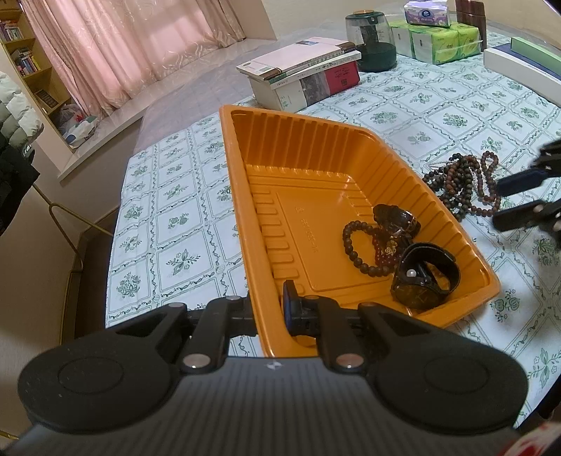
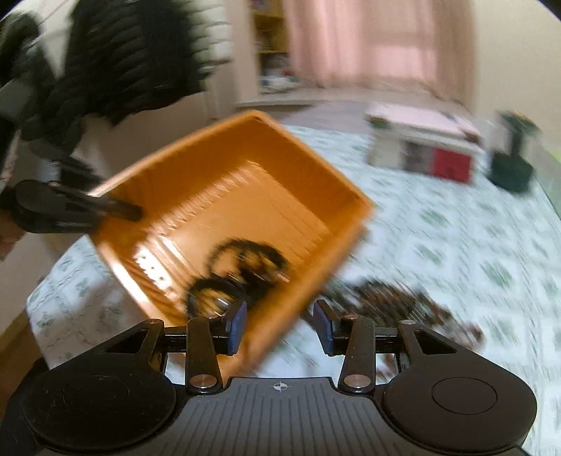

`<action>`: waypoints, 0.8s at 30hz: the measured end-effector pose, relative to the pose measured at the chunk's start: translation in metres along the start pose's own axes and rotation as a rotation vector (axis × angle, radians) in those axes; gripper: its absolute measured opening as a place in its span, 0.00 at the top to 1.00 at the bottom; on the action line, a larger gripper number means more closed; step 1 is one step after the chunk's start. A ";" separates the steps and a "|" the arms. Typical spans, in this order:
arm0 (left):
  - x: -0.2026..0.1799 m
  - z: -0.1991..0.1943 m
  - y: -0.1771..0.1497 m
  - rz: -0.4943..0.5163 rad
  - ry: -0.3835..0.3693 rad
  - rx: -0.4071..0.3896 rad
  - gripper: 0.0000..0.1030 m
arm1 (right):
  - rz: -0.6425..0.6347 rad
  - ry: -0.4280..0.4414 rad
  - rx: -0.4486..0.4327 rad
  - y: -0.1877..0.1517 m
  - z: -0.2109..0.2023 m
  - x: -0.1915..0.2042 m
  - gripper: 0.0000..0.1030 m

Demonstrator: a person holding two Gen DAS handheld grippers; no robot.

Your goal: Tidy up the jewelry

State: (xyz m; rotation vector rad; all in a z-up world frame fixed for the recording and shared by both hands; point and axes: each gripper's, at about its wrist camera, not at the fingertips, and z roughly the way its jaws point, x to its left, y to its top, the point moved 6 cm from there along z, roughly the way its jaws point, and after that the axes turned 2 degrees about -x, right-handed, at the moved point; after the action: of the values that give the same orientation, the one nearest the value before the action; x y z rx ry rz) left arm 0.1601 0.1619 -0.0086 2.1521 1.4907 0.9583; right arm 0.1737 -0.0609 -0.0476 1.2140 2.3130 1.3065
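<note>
One ribbed orange plastic tray

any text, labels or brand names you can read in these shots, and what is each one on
No text here can be read with certainty.
Orange tray: embossed characters on its floor, too faint to read.
Tissue pack: a printed logo, too small to read.
Stack of books: spine and cover lettering, too small to read.
Green tissue packs: label print, unreadable.
Right wrist view: motion-blurred, nothing legible.
</note>
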 end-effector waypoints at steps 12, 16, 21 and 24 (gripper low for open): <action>-0.002 0.000 -0.001 -0.021 0.005 0.003 0.89 | 0.233 -0.256 0.028 -0.059 -0.054 -0.097 0.59; -0.002 -0.001 -0.001 -0.019 0.008 0.003 0.89 | 0.244 -0.272 0.016 -0.059 -0.058 -0.105 0.59; -0.002 -0.001 -0.002 -0.024 0.006 0.007 0.89 | 0.235 -0.244 0.009 -0.049 -0.045 -0.104 0.59; 0.000 -0.002 -0.005 -0.031 0.004 0.009 0.89 | 0.238 -0.220 0.018 -0.043 -0.032 -0.101 0.59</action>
State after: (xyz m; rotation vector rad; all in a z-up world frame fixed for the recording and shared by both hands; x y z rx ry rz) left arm 0.1556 0.1639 -0.0102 2.1277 1.5282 0.9474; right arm 0.1971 -0.1673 -0.0829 1.5916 2.0811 1.1560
